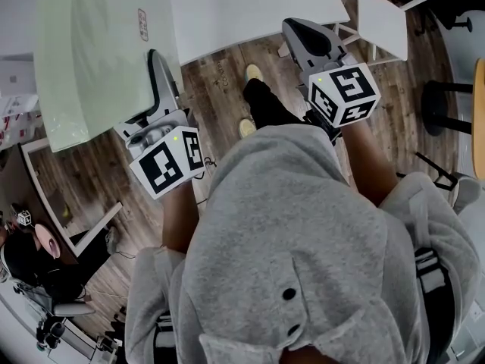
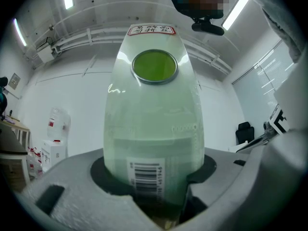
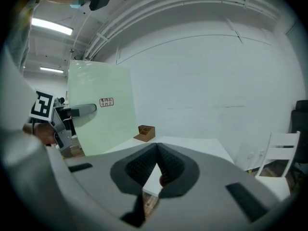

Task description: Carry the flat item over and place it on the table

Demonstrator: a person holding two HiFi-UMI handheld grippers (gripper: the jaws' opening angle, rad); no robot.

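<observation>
Green sheet (image 1: 91,51), clamped in left claw (image 1: 157,67)

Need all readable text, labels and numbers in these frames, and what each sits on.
Nothing reads clearly.
Red-bordered white sticker on the pale green translucent flat board: red characters, too blurred to read.
Barcode label on the same board: bars visible, digits beside them too small to read.
Marker cubes: black-and-white square patterns only, no words.
</observation>
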